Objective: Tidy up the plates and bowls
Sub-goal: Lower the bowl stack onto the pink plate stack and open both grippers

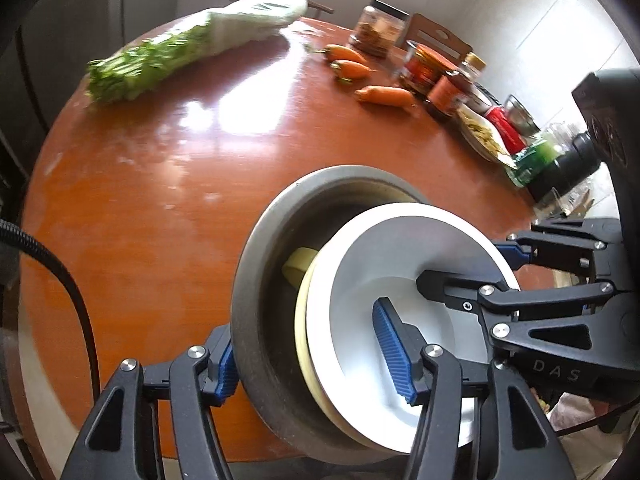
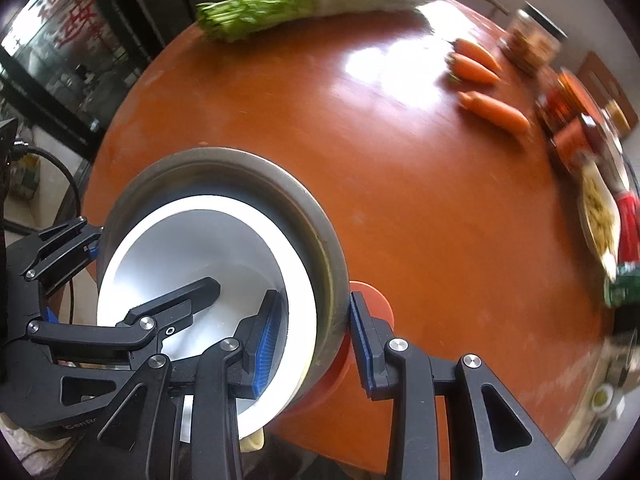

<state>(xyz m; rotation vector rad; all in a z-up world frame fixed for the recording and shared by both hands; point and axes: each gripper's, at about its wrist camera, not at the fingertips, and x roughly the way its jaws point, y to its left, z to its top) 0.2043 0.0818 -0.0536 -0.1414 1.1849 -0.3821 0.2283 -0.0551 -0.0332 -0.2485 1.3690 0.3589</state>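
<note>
Only the right wrist view shows an orange disc (image 2: 370,300) under the grey bowl (image 2: 224,164), gripped by both the left claw (image 1: 308,364) and the right claw (image 2: 316,340), white bowl (image 2: 192,248) nested inside, above the worktop (image 2: 360,180) holding carrots (image 2: 492,110).

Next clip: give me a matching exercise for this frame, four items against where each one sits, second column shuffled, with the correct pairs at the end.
Items:
1. white bowl
2. carrots
3. bagged leafy greens
4. jars

Places:
A. loose on the bare wooden table top, near the jars
B. nested inside the grey metal basin
C. in a row along the table's far right edge
D. lying along the far left edge of the table

Pairs: 1-B, 2-A, 3-D, 4-C
</note>
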